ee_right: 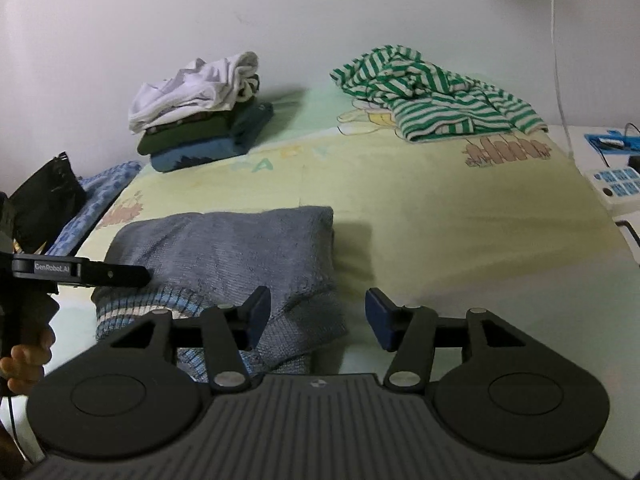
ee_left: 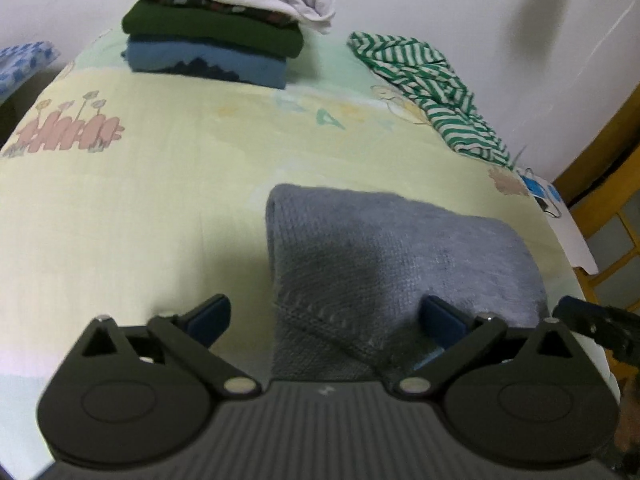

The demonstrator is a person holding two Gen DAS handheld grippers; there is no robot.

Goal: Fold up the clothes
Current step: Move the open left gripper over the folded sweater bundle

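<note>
A folded grey-blue knit sweater point(ee_left: 400, 248) lies on the pale yellow bedsheet point(ee_left: 140, 208), near the front edge. My left gripper point(ee_left: 326, 316) stands open wide over the sweater's near left edge, one finger above the sheet and the other above the knit. In the right wrist view the sweater point(ee_right: 224, 248) shows a striped cuff at its near side. My right gripper point(ee_right: 319, 314) is open over the sweater's near right corner, and its pads are not pressing on it. The left gripper point(ee_right: 132, 276) reaches in from the left, held by a hand point(ee_right: 24, 364).
A stack of folded clothes point(ee_left: 216, 40) topped by white fabric sits at the back by the wall. A crumpled green-and-white striped garment point(ee_left: 432, 92) lies back right. A white side table point(ee_right: 612, 184) stands right of the bed, with a black bag point(ee_right: 44, 200) and blue patterned cloth point(ee_right: 96, 200) to the left.
</note>
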